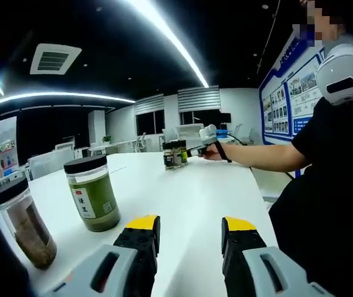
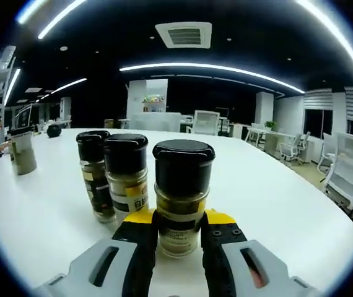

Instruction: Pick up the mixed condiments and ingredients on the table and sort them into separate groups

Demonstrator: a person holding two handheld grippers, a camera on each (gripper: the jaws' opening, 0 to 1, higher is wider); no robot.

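Note:
My right gripper [image 2: 179,218] is shut on a small black-capped spice bottle [image 2: 181,185] that stands on the white table [image 2: 275,198]. Just left of it stand two more small spice bottles [image 2: 126,176], close together in a row. In the left gripper view this same group of bottles [image 1: 175,154] is far across the table, with the right gripper [image 1: 194,150] against it. My left gripper [image 1: 189,229] is open over bare table, with nothing between its yellow-tipped jaws. A large jar of green powder [image 1: 93,195] and a jar of brown contents [image 1: 25,226] stand to its left.
A person in black [image 1: 331,185] sits at the table's right edge, one hand [image 1: 212,150] holding the right gripper. A tall jar [image 2: 23,151] and a dark round object [image 2: 54,130] sit far left. Office chairs [image 2: 344,167] stand beyond the table.

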